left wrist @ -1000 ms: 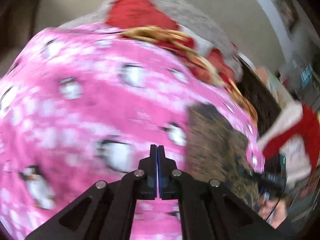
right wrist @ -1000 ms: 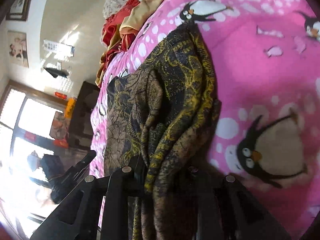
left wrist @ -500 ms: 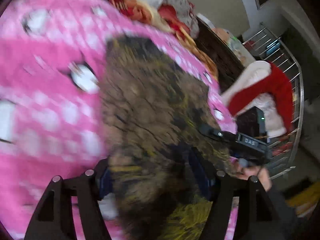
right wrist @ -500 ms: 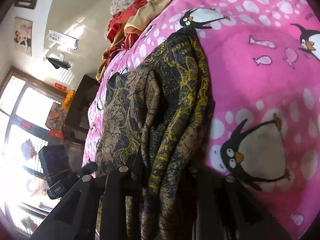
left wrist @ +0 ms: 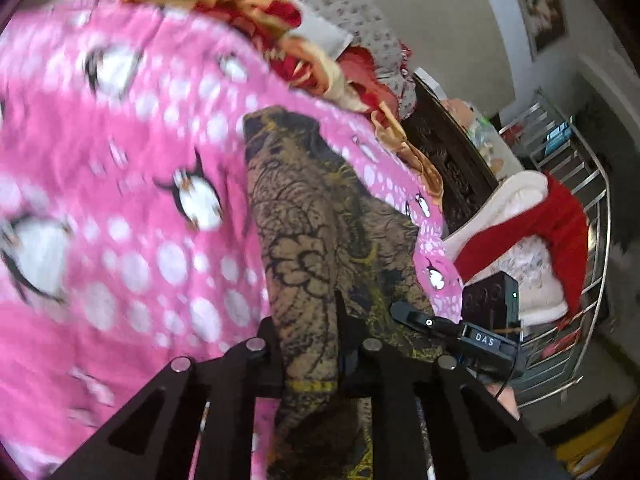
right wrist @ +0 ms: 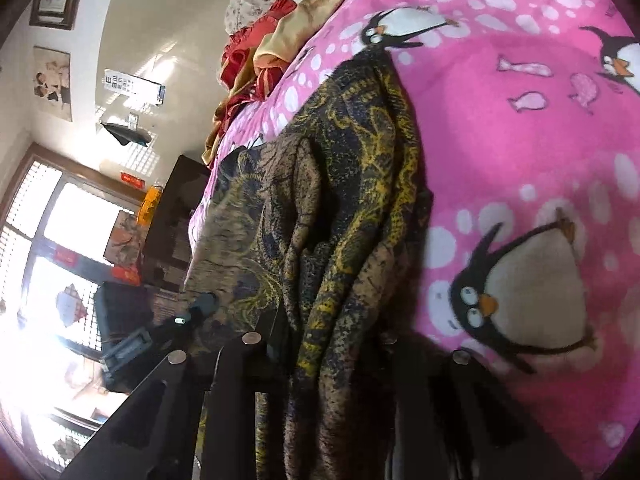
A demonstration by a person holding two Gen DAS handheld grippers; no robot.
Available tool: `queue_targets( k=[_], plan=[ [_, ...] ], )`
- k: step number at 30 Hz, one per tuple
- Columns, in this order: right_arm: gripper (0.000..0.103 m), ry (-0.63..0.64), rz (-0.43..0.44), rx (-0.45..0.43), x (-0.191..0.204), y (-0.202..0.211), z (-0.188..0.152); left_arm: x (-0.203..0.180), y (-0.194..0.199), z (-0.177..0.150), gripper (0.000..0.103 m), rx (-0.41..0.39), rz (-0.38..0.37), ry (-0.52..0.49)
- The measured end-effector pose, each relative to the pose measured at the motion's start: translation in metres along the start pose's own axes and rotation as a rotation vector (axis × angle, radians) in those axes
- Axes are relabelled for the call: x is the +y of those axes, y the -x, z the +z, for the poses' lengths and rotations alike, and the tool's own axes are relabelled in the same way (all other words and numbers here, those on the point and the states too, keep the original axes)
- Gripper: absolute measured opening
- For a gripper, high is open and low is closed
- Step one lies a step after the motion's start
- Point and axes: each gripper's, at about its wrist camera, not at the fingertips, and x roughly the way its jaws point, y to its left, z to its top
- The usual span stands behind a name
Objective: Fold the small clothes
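Note:
A dark brown garment with yellow print (left wrist: 320, 220) lies bunched on a pink penguin blanket (left wrist: 140, 200). My left gripper (left wrist: 308, 320) has the garment's near edge between its jaws, which are closing, and the pads press on the cloth. The right gripper's finger (left wrist: 420, 320) shows at the garment's right side. In the right wrist view the same garment (right wrist: 352, 160) rises in folds from my right gripper (right wrist: 332, 332), which is shut on a thick bunch of it. The blanket (right wrist: 520, 140) spreads to the right. My left gripper (right wrist: 192, 312) shows at the garment's left edge.
Red and gold bedding (left wrist: 240, 4) is piled at the blanket's far end. Dark carved furniture (left wrist: 448, 160), a red and white cloth (left wrist: 552, 232) and a metal railing (left wrist: 592, 184) stand off the right edge. A bright window (right wrist: 60, 240) and dark cabinet (right wrist: 176, 208) are at the left.
My left gripper swung from the bare blanket over to the garment, opened wide, then closed around its near edge. The right gripper kept its hold and barely moved.

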Motion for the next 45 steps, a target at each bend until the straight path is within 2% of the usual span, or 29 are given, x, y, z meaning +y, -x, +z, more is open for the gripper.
queue_targets(
  k=[2,6,9,11,14,16,19,21,23,26,28,29,30,32,34,35,36,38,40,43,45],
  plan=[
    [0.017,-0.004,0.031,0.019,0.005,-0.010,-0.001,0.007,0.011,0.007,0.015,-0.016,0.042,-0.023],
    [0.017,0.034,0.062,0.053,0.027,-0.044,-0.002,0.051,0.033,0.013,0.015,-0.049,0.094,0.032],
    [0.017,0.067,0.055,0.082,0.045,-0.071,-0.003,0.083,0.035,0.002,0.016,-0.030,0.095,0.101],
    [0.017,0.069,0.046,0.087,0.045,-0.076,-0.004,0.090,0.029,-0.006,0.019,-0.012,0.085,0.127],
    [0.016,0.053,0.055,0.095,0.037,-0.071,-0.003,0.093,0.028,-0.010,0.026,-0.026,0.068,0.150],
    [0.018,0.024,0.042,0.098,0.036,-0.064,-0.002,0.091,0.029,-0.012,0.031,-0.029,0.066,0.139],
    [0.022,0.022,-0.019,0.059,0.048,-0.041,-0.006,0.090,0.037,-0.015,0.040,-0.021,0.064,0.133],
    [0.022,0.083,-0.081,0.022,0.063,-0.020,-0.015,0.083,0.051,-0.018,0.045,-0.046,0.109,0.114],
    [0.022,0.184,-0.166,-0.009,0.084,0.001,-0.030,0.072,0.074,-0.025,0.046,-0.101,0.175,0.054],
    [0.022,0.354,-0.204,-0.046,0.123,0.021,-0.062,0.039,0.106,-0.045,0.042,-0.186,0.215,-0.082],
    [0.019,0.464,-0.230,-0.047,0.148,0.023,-0.085,0.016,0.113,-0.063,0.005,-0.171,0.228,-0.187],
    [0.014,0.520,-0.234,-0.033,0.159,0.020,-0.099,0.012,0.112,-0.070,0.004,-0.144,0.215,-0.199],
    [0.014,0.565,-0.243,-0.005,0.168,0.013,-0.112,0.011,0.110,-0.080,0.003,-0.118,0.203,-0.208],
    [0.013,0.622,-0.293,0.047,0.174,-0.004,-0.130,0.011,0.094,-0.100,0.002,-0.053,0.240,-0.251],
    [0.013,0.653,-0.400,0.081,0.165,-0.020,-0.140,0.021,0.078,-0.115,0.001,-0.006,0.246,-0.240],
    [0.012,0.656,-0.494,0.100,0.151,-0.028,-0.144,0.025,0.076,-0.120,0.002,-0.031,0.230,-0.252],
    [0.011,0.637,-0.533,0.113,0.138,-0.032,-0.145,0.028,0.076,-0.121,0.002,-0.045,0.222,-0.250],
    [0.009,0.629,-0.461,0.072,0.125,-0.026,-0.145,0.031,0.075,-0.118,0.002,-0.042,0.214,-0.222],
    [0.009,0.621,-0.443,0.069,0.120,-0.022,-0.144,0.028,0.074,-0.118,0.002,-0.043,0.227,-0.238],
    [0.009,0.639,-0.469,0.100,0.125,-0.020,-0.145,0.021,0.083,-0.108,0.002,-0.030,0.214,-0.218],
    [0.009,0.599,-0.488,0.131,0.137,-0.021,-0.135,0.013,0.095,-0.094,0.003,-0.065,0.189,-0.227]
  ],
)
